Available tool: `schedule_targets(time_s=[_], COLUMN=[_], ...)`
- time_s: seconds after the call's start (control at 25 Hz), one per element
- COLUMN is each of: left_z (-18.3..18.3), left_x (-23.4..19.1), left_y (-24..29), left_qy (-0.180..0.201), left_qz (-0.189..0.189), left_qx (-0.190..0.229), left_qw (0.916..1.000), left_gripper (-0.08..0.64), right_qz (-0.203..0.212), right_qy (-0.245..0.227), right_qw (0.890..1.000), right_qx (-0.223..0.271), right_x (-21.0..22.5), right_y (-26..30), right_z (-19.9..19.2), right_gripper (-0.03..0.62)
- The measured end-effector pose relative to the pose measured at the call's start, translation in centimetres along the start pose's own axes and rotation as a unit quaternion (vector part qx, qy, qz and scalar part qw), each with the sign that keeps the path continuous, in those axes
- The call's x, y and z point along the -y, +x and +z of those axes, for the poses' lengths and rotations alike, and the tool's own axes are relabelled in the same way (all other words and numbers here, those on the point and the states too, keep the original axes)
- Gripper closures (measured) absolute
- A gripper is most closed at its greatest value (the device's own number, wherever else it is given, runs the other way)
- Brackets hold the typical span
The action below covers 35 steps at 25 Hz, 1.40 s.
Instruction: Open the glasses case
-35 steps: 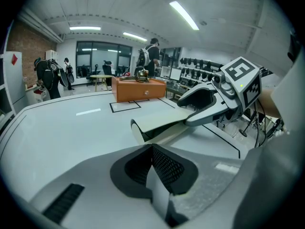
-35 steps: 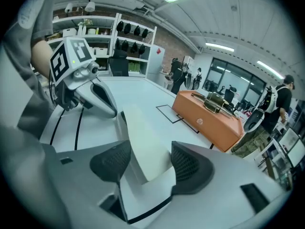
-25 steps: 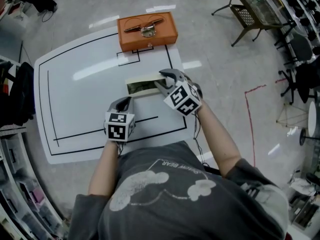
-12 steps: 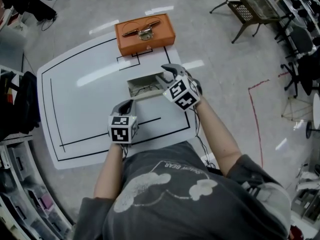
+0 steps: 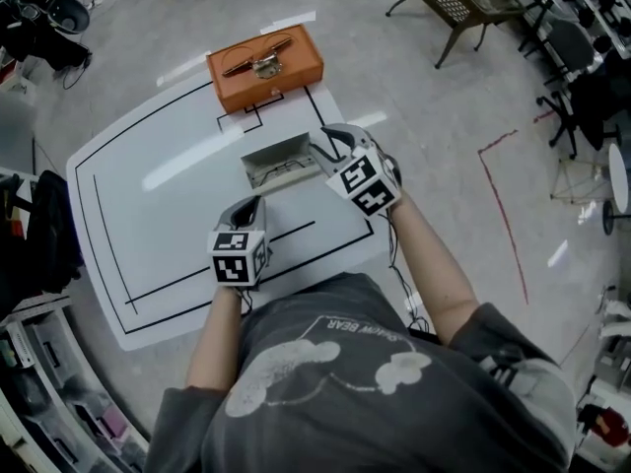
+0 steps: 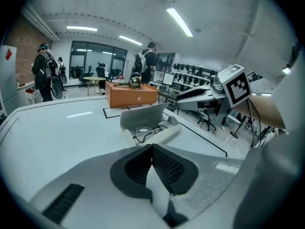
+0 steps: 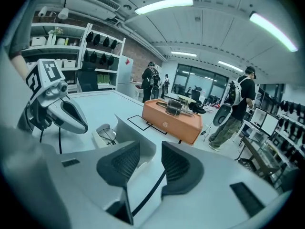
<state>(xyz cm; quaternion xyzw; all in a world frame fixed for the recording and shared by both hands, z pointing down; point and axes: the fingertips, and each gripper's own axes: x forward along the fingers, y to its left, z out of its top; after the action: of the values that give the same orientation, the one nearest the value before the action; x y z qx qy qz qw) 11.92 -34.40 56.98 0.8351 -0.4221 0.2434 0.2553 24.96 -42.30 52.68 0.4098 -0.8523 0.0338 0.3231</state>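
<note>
The white glasses case (image 5: 279, 163) lies open in the middle of the table, lid tipped up and back. A pair of thin-framed glasses (image 6: 150, 129) rests in its tray. My right gripper (image 5: 322, 143) hovers at the lid's right end, jaws apart; in the right gripper view only table shows in the gap (image 7: 151, 152), and the lid (image 7: 125, 130) stands just past the left jaw. My left gripper (image 5: 246, 206) sits nearer the person, short of the case, with its pads pressed together on nothing (image 6: 151, 149).
An orange box (image 5: 264, 67) with a metal fitting on top stands at the table's far edge. The white tabletop (image 5: 148, 195) carries black outline marks. Chairs (image 5: 463, 3) stand on the floor beyond, and people (image 6: 45, 73) stand in the background.
The case lid has swung further up and back. My right gripper has risen a little with it and rolled; the left gripper has stayed where it was.
</note>
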Motion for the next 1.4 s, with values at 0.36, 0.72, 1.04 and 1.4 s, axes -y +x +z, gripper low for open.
schedule_targets(time_s=[0.36,0.72,1.04,1.4], left_z=[0.1,-0.9,-4.4,-7.3], left_x=[-1.1,-4.6,-7.0,-6.7], left_y=[-4.5,-10.8,-15.2,-19.9], left_qy=[0.024,0.035,0.044,0.067], left_qz=[-0.043,-0.060,-0.099,-0.175], left_qx=[0.016,0.045,0.044,0.031], left_qw=[0.9986,0.9966,0.9932,0.9817], left_gripper=[0.557,0.557,0.557,0.557], right_qz=[-0.052,-0.133,-0.187,-0.261], right_qy=[0.071,0.086,0.106,0.178], right_qw=[0.996,0.986,0.976,0.949], right_qx=[0.032,0.044,0.034,0.013], right_x=[-4.0,-9.6,-15.8,-24.5], right_y=[-4.2,-6.6,-9.4,-14.5], right_z=[2.0,4.6,5.9,3.7], right_gripper=[0.514,0.592,0.592,0.592])
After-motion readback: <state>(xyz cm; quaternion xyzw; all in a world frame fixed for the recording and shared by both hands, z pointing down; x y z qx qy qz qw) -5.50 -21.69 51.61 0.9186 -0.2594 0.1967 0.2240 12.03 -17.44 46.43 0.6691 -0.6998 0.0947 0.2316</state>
